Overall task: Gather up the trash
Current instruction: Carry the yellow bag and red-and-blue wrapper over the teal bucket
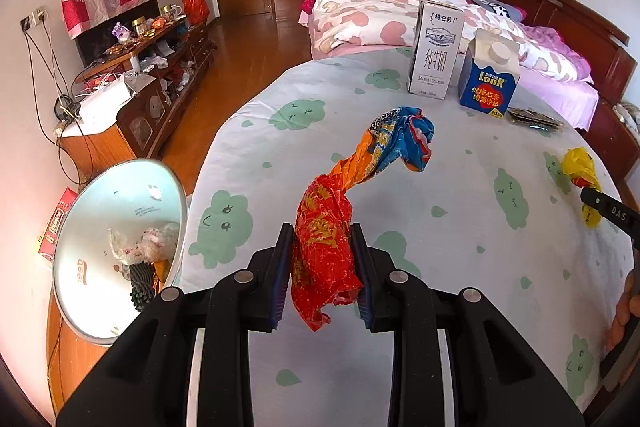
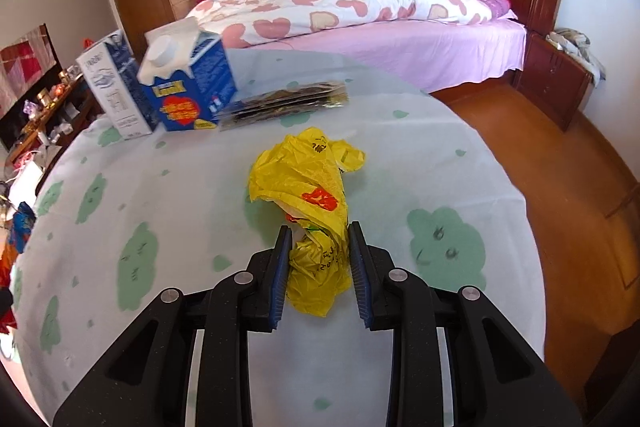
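The left gripper (image 1: 322, 243) is clamped on a red wrapper (image 1: 326, 247) that trails forward above the table (image 1: 440, 227), with the bin (image 1: 120, 251) down to its left; the right gripper (image 2: 320, 243) pinches a yellow bag (image 2: 312, 211) whose loose end rests on the cloth ahead of the fingers.

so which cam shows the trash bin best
The left wrist view: the open trash bin sits at lower left beside the table, its inside and the waste already in it visible. The right wrist view does not show the bin at all.
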